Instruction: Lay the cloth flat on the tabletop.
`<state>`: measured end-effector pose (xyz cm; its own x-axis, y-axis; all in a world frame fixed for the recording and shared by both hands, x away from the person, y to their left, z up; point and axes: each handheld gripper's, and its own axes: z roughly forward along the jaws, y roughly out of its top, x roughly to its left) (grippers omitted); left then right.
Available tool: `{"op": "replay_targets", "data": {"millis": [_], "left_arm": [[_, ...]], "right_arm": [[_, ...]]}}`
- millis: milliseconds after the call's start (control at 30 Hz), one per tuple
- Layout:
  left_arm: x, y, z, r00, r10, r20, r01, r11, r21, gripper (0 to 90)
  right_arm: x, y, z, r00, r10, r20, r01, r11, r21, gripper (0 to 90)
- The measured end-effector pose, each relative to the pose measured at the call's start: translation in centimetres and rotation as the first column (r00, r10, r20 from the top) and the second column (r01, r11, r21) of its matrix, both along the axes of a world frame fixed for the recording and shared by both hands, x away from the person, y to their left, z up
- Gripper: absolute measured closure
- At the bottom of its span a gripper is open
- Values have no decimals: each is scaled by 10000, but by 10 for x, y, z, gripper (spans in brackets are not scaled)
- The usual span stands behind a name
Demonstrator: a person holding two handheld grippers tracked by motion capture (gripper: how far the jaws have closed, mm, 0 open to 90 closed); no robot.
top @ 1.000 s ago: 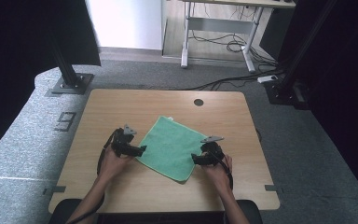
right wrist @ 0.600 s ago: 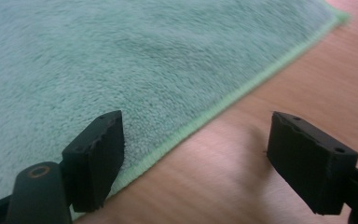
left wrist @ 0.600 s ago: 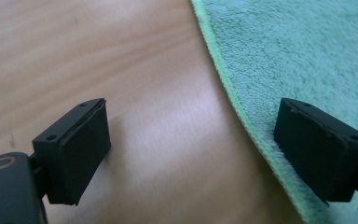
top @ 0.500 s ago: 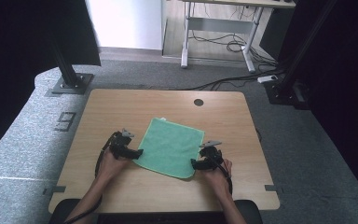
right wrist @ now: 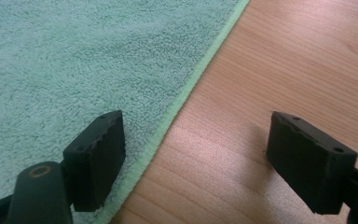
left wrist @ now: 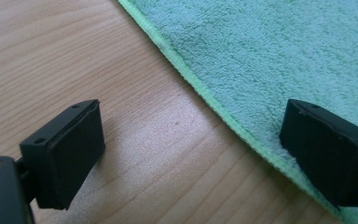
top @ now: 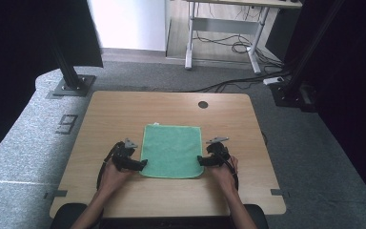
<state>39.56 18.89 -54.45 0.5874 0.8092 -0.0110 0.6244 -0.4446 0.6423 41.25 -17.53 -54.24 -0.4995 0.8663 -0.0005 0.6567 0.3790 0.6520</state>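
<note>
Light wood desk [top: 124, 114] with a round cable hole [top: 203, 104] near its far edge. Grey carpet floor [top: 24, 143] all around, a "9" marker [top: 66, 124] off the desk's left edge. Black curtains [top: 14, 43] on both sides. Black stand bases [top: 71, 86] by the far corners. White wall [top: 128, 24] behind, second table's white legs [top: 221, 43], cables [top: 228, 45] and a power strip [top: 273, 80] on the floor.

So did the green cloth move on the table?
Yes. The green cloth has turned from lying cornerwise to lying square with the table edges, and it sits a little nearer the person, farther from the round hole.
</note>
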Motion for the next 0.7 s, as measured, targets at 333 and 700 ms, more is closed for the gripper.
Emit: {"op": "replay_targets", "data": {"millis": [333,700], "left_arm": [[0,2,1,10000,-48,54,49,9999,-131,64],[-23,13,19,9984,-387,404,400,9987,-311,67]], "right_arm": [[-3,-2,-1,9999,44,120,-46,9998,214,210],[-23,-29,16,9978,212,627,-258,9970,734,154]]}}
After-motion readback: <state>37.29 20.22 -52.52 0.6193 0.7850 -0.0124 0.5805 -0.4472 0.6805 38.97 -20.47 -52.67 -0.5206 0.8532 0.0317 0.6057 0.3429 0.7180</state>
